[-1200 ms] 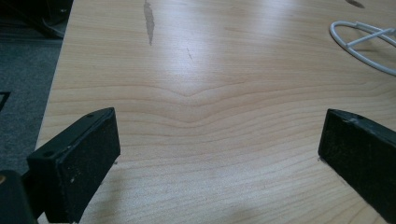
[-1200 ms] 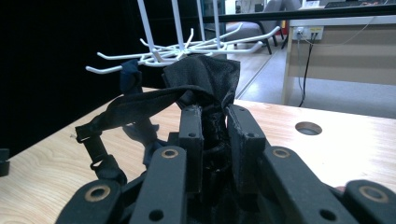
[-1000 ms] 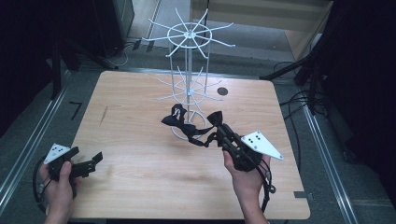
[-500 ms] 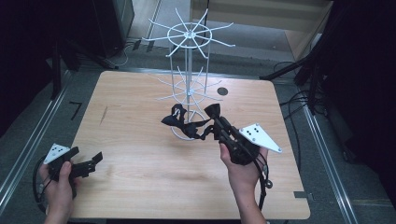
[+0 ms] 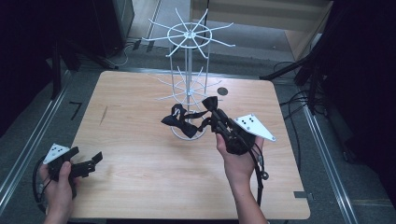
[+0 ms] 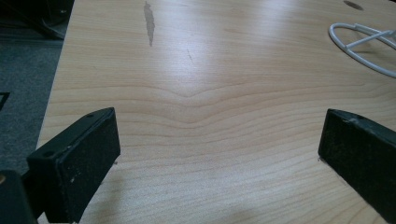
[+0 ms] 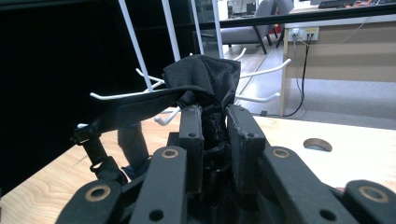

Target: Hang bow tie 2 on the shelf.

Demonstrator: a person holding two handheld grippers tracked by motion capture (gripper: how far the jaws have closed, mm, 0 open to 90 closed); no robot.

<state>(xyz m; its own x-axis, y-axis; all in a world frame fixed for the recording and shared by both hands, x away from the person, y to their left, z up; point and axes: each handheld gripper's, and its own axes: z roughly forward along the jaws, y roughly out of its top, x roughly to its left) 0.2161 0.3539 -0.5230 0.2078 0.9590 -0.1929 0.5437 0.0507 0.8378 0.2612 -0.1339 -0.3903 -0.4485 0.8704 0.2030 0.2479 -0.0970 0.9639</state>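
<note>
Tongs in the right hand (image 5: 215, 113) pinch a black bow tie (image 7: 205, 81) between both jaws, holding it lifted just beside the pole of the white wire rack (image 5: 188, 65). Its strap (image 5: 180, 122) trails down toward the rack's ring base, with 1 more dark bow hanging there. Left tongs (image 5: 88, 161) rest spread apart, gripping nothing, low over the worktop (image 5: 140, 186), well away from the rack.
</note>
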